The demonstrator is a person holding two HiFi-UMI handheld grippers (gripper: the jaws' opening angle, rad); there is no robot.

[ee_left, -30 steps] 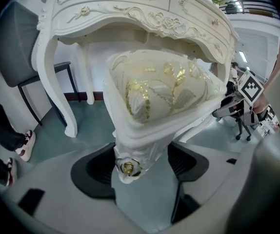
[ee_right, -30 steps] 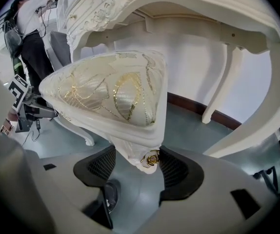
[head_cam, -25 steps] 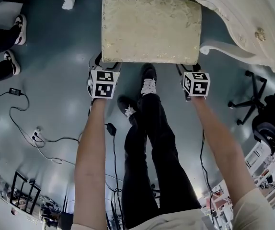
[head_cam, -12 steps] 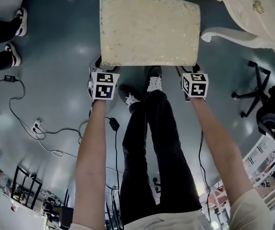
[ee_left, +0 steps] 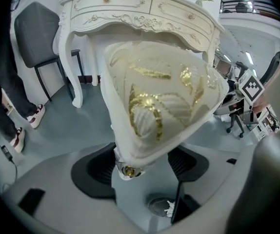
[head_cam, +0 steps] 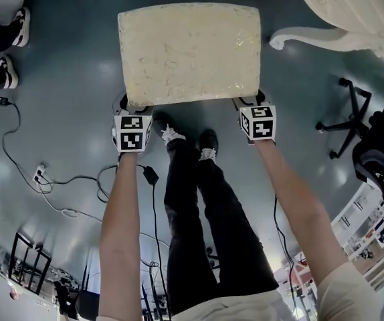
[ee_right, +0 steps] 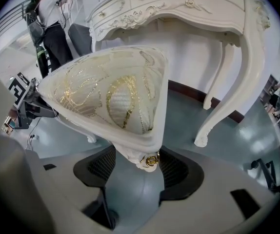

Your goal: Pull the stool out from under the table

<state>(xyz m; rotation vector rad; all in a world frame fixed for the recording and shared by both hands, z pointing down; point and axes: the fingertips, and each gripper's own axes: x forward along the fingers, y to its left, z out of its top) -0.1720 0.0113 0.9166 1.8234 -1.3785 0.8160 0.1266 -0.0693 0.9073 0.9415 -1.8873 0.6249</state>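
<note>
The stool, a cream cushion with gold pattern, stands on the grey floor in front of the white carved table, which shows at the head view's top right. My left gripper is shut on the stool's near left corner. My right gripper is shut on the near right corner. In each gripper view a gold-studded corner sits between the dark pads. The left gripper and right gripper both face the table behind the cushion.
A curved table leg stands right of the stool. A black office chair is at the right. Cables lie on the floor at the left, near another person's shoes. A grey chair stands left of the table.
The stool and both grippers have come away from the table, which has slid toward the view's top right. The person's feet have stepped back.
</note>
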